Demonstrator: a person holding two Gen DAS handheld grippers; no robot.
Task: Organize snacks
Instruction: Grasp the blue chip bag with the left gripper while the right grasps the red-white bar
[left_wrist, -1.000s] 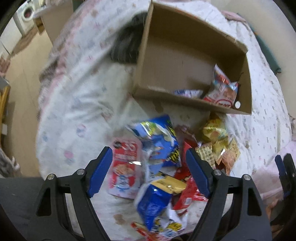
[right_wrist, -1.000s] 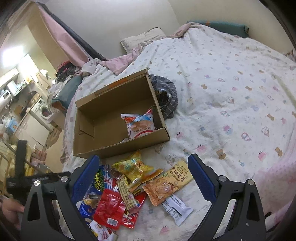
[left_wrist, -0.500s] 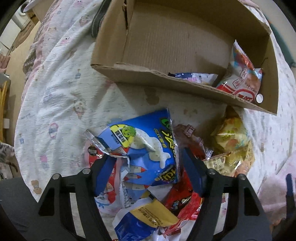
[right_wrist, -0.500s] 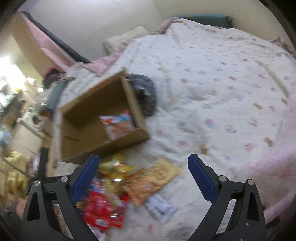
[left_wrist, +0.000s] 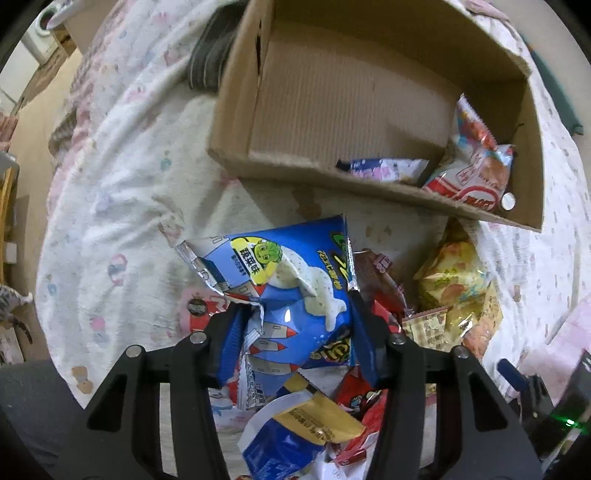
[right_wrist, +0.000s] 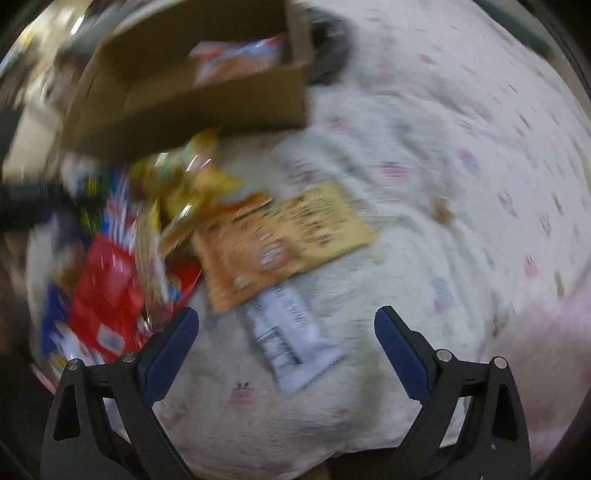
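Crinkled blue snack bag, corrugated cardboard box

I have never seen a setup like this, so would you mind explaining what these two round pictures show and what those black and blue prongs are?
Each picture comes from a fisheye camera on a hand-held gripper, looking along its two fingers. A person holds one in each hand above a bed.

In the left view, the left gripper has just been closing its fingers around a blue snack bag on a pile of snacks. Behind it sits a cardboard box that already holds a few packets.

The right view is blurred. The right gripper is open and empty above a white packet and an orange packet.
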